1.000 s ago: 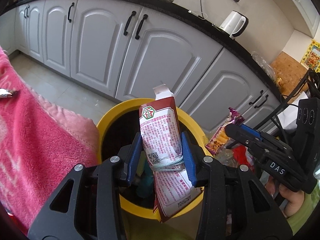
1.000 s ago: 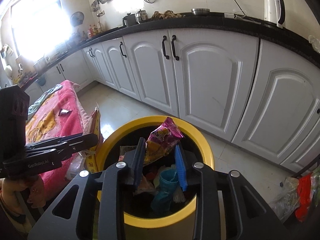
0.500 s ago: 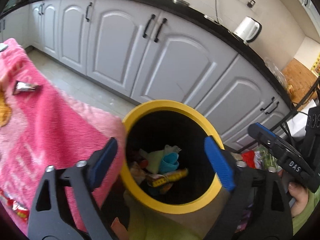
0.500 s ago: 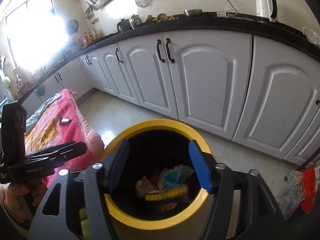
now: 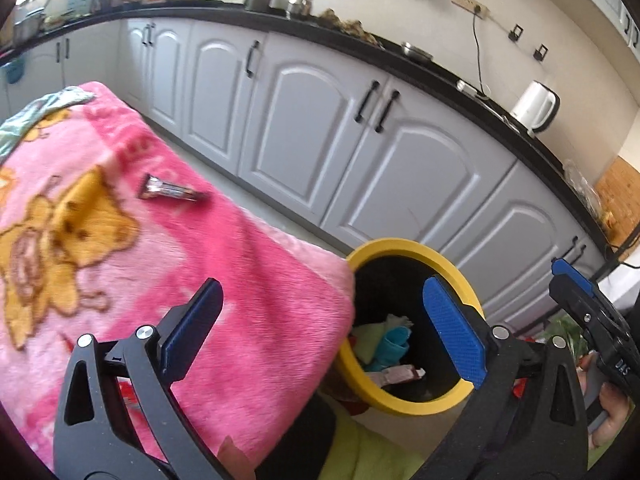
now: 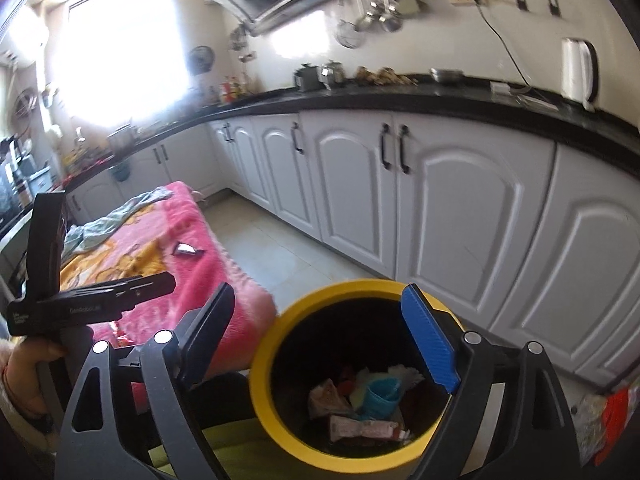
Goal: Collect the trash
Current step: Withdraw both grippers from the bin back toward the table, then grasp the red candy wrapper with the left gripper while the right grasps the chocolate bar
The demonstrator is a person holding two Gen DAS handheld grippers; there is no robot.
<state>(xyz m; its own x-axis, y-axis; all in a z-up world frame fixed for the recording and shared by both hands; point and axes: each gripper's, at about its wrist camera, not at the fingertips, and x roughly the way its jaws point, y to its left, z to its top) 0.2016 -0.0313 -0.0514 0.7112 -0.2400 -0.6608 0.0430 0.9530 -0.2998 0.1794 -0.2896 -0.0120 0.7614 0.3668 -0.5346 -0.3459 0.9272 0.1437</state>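
Both grippers, left (image 5: 322,328) and right (image 6: 320,340), are opening empty; their wrappers now lie in the round yellow-rimmed bin (image 6: 272,364). One crinkled silver wrapper (image 5: 170,191) remains near the pink blanket's (image 5: 248,280) far edge

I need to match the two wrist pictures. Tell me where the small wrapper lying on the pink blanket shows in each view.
Left wrist view: the wrapper lies upper left of centre, on the pink blanket, above the left finger.
Right wrist view: it sits left of centre, small, on the blanket's far part, above the other gripper.
Shared landmark: the yellow-rimmed bin, just right of the blanket in both.
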